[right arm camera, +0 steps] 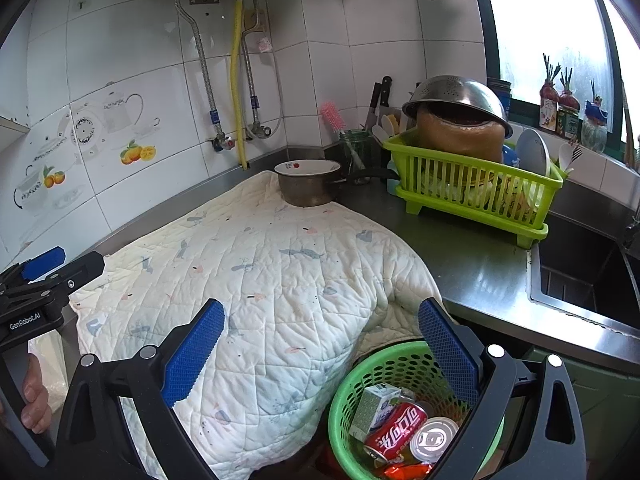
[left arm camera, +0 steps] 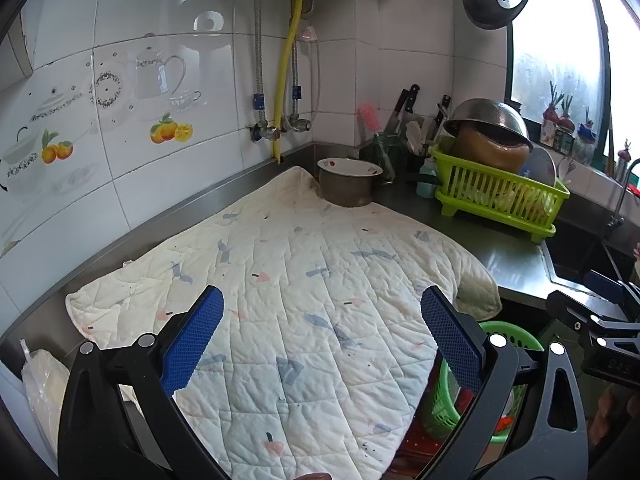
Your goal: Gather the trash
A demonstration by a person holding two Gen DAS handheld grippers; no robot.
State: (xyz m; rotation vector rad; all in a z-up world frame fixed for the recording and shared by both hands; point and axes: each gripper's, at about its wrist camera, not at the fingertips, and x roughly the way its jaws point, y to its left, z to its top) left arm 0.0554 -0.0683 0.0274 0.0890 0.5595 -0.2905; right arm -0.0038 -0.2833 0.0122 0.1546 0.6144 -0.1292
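both grippers, left gripper (left arm camera: 322, 336) and right gripper (right arm camera: 322, 340), are spread wide and empty above the quilted mat (right arm camera: 256, 280). the trash, a red can (right arm camera: 396, 428) and a carton (right arm camera: 376, 406), lies in the green basket (right arm camera: 344, 392) beside the mat's edge

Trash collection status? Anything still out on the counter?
Looks done: green basket holds a red can, a silver can, a small carton and an orange wrapper. In hand: nothing; left gripper and right gripper are both open and empty. Left: no loose trash visible on the quilted mat.
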